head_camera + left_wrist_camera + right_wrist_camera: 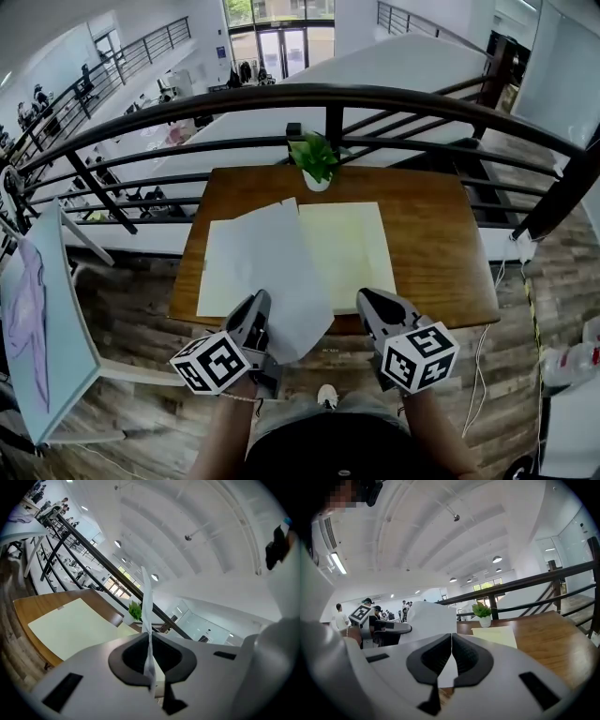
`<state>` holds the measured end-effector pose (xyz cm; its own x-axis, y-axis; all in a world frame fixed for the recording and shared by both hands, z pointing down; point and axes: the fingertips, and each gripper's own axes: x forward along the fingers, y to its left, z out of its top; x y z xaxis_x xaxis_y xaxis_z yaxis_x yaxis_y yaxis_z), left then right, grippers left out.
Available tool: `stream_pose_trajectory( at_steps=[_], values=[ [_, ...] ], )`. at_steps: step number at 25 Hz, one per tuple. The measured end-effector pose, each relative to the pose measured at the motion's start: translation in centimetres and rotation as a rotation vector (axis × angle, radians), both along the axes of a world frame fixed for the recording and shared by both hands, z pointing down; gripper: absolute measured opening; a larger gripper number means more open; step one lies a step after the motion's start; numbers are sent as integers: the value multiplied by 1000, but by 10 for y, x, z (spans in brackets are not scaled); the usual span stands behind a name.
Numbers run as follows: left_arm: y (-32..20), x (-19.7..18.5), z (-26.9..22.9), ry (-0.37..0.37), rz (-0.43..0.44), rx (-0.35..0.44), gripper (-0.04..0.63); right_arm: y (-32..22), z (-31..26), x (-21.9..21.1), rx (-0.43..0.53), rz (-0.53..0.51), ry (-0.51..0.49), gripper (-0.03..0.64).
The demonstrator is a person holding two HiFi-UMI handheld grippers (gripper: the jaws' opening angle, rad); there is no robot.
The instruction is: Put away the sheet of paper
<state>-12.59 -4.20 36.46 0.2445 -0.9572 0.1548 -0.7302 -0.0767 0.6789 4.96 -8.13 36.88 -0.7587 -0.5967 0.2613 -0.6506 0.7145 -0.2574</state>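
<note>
Table's [441, 244] right side bare — plant [316, 157], railing [403, 98] bar the far edge.

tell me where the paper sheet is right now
Head view: the sheet is left of centre over the table's near edge, pinched in the left claw, partly hiding a yellow mat.

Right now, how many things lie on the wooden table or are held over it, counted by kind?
White paper sheet: 1
Pale yellow sheets: 2
Potted plant: 1
Total: 4
</note>
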Motion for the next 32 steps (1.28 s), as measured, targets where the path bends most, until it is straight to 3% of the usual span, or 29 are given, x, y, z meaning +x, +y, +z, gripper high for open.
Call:
stream_pose_trajectory(
  at_steps=[11, 17, 24, 32],
  values=[
    [-32, -7, 1, 30, -19, -1, 28, -31, 17, 13, -55, 19, 5, 28],
    [-49, -26, -11, 1, -28, 25, 28, -42, 21, 0, -73, 5, 19, 28],
    [-76, -46, -15, -12, 15, 13, 28, -60, 17, -16, -87, 32, 12, 28],
    [-96, -66, 4, -31, 89, -65, 28, -67, 34, -41, -141, 36, 29, 28]
  ],
)
